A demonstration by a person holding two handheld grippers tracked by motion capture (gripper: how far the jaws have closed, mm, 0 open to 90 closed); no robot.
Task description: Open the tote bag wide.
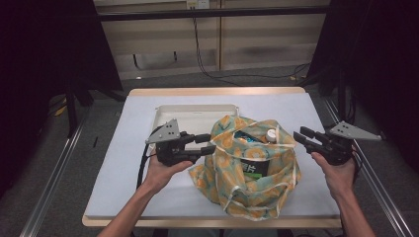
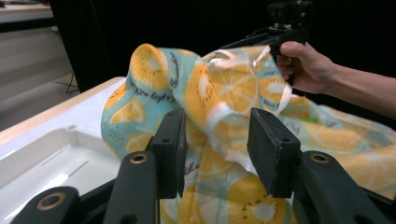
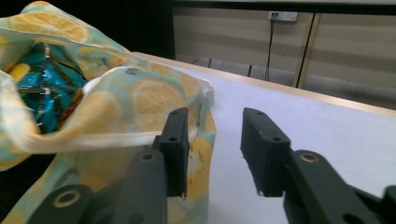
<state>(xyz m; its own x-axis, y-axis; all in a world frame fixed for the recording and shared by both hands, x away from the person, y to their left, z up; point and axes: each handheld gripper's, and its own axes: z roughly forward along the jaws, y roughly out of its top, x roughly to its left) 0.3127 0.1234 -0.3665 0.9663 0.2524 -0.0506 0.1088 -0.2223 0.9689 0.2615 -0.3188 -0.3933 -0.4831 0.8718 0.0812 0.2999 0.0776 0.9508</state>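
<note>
I am working over a table covered with a pale grey sheet (image 1: 123, 163), and a shallow white plastic tray (image 1: 195, 112) is lying just behind the cloth bag printed with orange slices on a teal ground (image 1: 252, 170), which is sitting in the middle of the table between my two grippers. The bag's mouth is gaping upward, and from the high view I am seeing a dark box with a green label (image 1: 253, 170) and a pale round cap (image 1: 271, 134) standing inside it. The right gripper view is giving me something else: a crinkled teal and dark foil packet (image 3: 46, 88) tucked inside the bag (image 3: 130, 100), and the tray's white corner (image 3: 208, 93) peeking past the cloth. The left gripper view is showing the tray's inside (image 2: 51, 161) at the left and, past the bag (image 2: 219, 93), my other hand gripping its handle (image 2: 303, 65). My left gripper (image 1: 206, 144) is resting against the bag's left side with its jaws parted, a fold of cloth and white ribbon trim (image 2: 219, 114) lying loose between them without being pinched. My right gripper (image 1: 299, 136) is hovering just off the bag's right edge, jaws released, with only bare table between them and the cloth brushing the outside of one jaw.
</note>
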